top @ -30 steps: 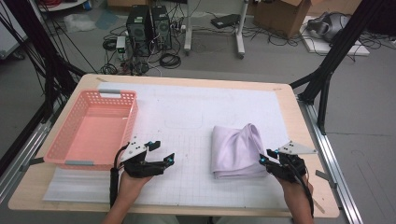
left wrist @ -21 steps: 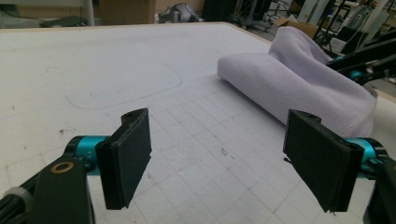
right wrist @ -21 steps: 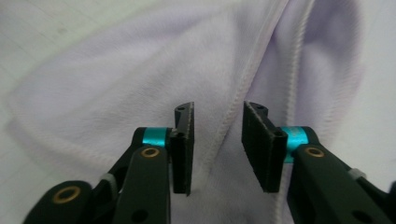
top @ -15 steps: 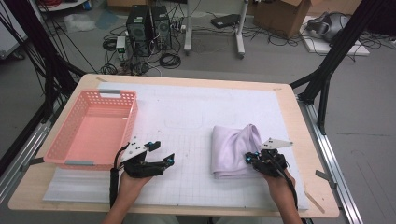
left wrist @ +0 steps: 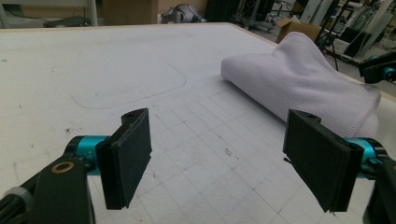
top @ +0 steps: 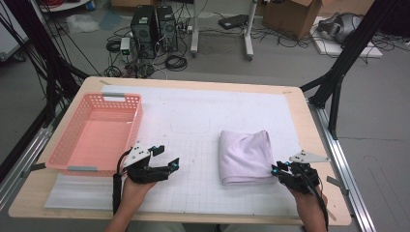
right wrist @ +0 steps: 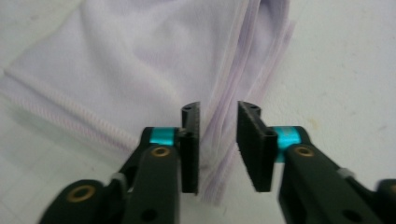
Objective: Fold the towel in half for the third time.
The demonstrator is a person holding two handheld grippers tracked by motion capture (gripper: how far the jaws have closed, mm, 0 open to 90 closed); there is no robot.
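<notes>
The right gripper (right wrist: 218,149) is hovering part-open, having just been opening, its jaws straddling the folded towel's (top: 245,155) stacked edge near the table's (top: 193,84) right front corner, pinching nothing. It is best pushing deeper so every layer sits between the pads before squeezing. The left gripper (left wrist: 229,154) is waiting wide open and empty.

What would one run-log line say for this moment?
right gripper: jaws just reopening astride folded towel edge, not pressing | left gripper: open over table | basket: pink, by left gripper
</notes>
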